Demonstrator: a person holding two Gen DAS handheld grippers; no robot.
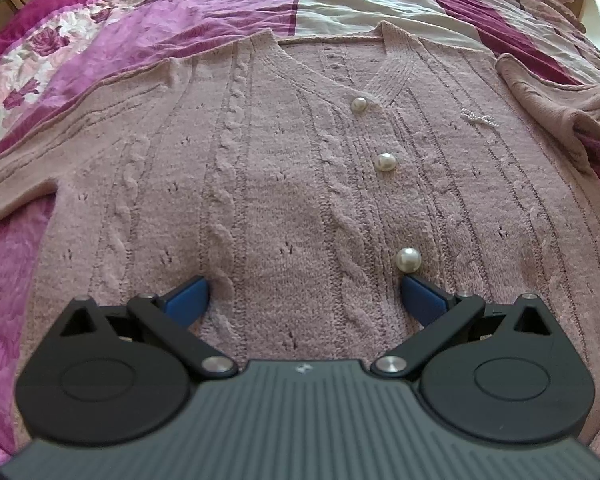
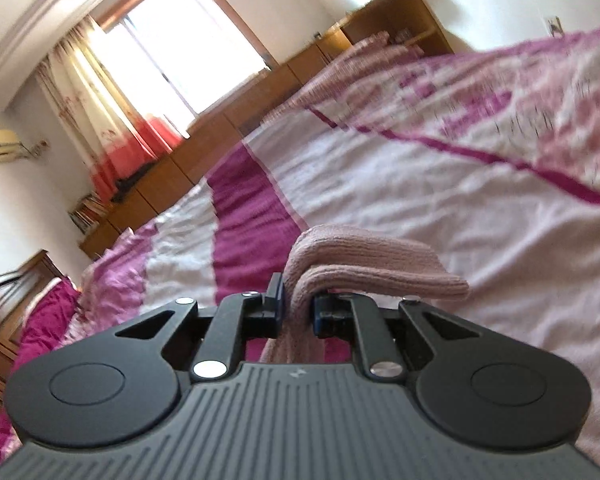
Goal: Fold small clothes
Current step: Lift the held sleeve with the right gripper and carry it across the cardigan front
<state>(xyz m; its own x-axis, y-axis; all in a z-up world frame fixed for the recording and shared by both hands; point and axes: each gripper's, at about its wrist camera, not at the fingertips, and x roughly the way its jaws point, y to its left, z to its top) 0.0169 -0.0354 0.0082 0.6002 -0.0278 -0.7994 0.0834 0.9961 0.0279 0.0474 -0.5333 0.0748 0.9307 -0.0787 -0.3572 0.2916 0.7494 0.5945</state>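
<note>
Bedroom, bed [image 1: 148, 36] with purple-and-white quilt carrying everything. Left gripper [image 1: 304, 296] sits low over cardigan [image 1: 260, 184], jaws spread wide, blue fingertips [image 1: 188, 298] touching the knit. Pearl button [image 1: 408, 260] just beside right fingertip. Cardigan lies flat, front up. Right gripper [image 2: 296, 310] jaws pinching pink sleeve [image 2: 364, 268], lifted above quilt. Beyond: wooden cabinets [image 2: 236, 128], curtained window [image 2: 180, 40].

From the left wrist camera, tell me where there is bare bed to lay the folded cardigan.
Bare bedspread lies beyond the cardigan's neckline, and a floral strip runs past its left sleeve. The middle is all cardigan; the bunched right sleeve crowds the right.
</note>
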